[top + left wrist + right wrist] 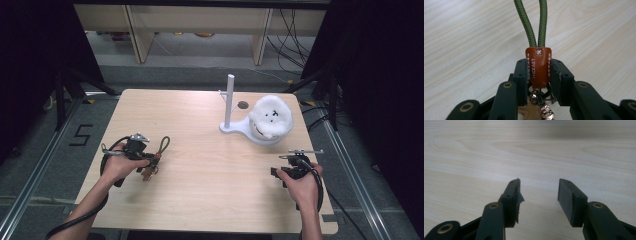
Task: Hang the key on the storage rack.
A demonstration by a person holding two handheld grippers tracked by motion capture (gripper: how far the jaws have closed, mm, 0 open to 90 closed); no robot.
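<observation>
A keychain with a brown leather tab [538, 65] and a green cord loop [531, 22] is clamped in my left gripper [539, 68]; both pads press on the tab, and metal rings and a small charm hang below it. From above, that left gripper [154, 161] sits at the table's left with the green cord loop [164, 145] pointing away to the right. My right gripper [274, 171] rests at the right front of the table; its jaws [539, 192] stand apart over bare wood with nothing between them.
A white stand with an upright post [229, 102] and a flat base [239, 129] sits at the back right of the wooden table [210, 190]. A white plush toy [270, 118] lies on the base's right side. A small dark hole [243, 105] marks the tabletop behind it.
</observation>
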